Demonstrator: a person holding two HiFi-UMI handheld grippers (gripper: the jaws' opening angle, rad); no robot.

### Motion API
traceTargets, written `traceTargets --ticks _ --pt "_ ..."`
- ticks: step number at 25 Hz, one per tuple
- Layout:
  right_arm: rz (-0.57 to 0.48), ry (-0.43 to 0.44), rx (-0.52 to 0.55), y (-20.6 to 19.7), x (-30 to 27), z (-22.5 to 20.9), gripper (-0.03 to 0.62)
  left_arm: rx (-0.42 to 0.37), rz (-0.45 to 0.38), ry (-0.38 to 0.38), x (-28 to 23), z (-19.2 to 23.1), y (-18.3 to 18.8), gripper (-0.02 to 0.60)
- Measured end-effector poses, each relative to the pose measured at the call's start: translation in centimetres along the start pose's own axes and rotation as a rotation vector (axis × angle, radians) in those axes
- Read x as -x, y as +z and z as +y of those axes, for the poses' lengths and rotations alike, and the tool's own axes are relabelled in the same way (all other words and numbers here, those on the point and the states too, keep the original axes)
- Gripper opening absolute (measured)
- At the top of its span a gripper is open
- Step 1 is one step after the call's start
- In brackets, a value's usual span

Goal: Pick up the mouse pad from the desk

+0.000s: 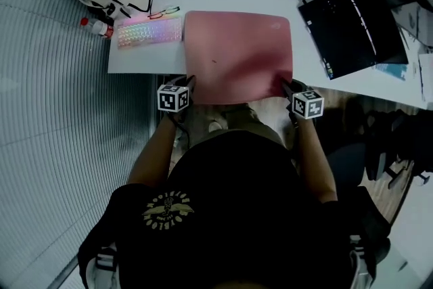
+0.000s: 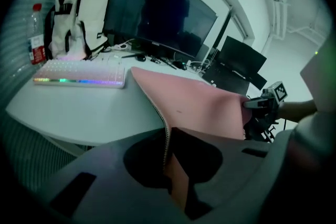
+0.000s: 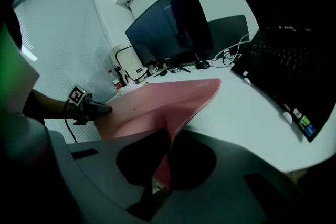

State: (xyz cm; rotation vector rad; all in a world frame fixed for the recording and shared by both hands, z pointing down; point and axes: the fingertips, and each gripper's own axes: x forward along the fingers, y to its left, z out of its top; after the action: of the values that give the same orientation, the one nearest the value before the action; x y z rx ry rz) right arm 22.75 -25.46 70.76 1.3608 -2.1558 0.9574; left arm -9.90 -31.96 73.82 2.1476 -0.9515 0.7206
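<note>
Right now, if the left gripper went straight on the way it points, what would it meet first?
The pink mouse pad, which the left gripper holds in its jaws; beyond that, probably the white desk, though depth is unclear.

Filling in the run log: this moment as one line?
left gripper: shut on mouse pad, near-left corner | right gripper: shut on mouse pad, near-right corner | near edge off desk, far edge down
</note>
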Motion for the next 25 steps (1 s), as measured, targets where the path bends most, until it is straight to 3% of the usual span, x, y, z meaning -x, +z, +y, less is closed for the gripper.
traceTargets --ticks 9,16,25 --pt "-0.106 -0.007 0.031 4.8 2.5 2.0 0.017 -0.086 -0.175 -0.037 4.9 -1.7 8.0 0.021" --pt "-0.252 -0.002 0.072 11.6 6.0 3.9 0.017 -0.143 -0.3 -0.039 9.2 -2.7 14.3 0.023" --pt "-0.446 0.005 0.077 18.4 12.5 5.9 0.017 -0.152 -0.481 -0.069 15.1 -3.6 21.5 0.023"
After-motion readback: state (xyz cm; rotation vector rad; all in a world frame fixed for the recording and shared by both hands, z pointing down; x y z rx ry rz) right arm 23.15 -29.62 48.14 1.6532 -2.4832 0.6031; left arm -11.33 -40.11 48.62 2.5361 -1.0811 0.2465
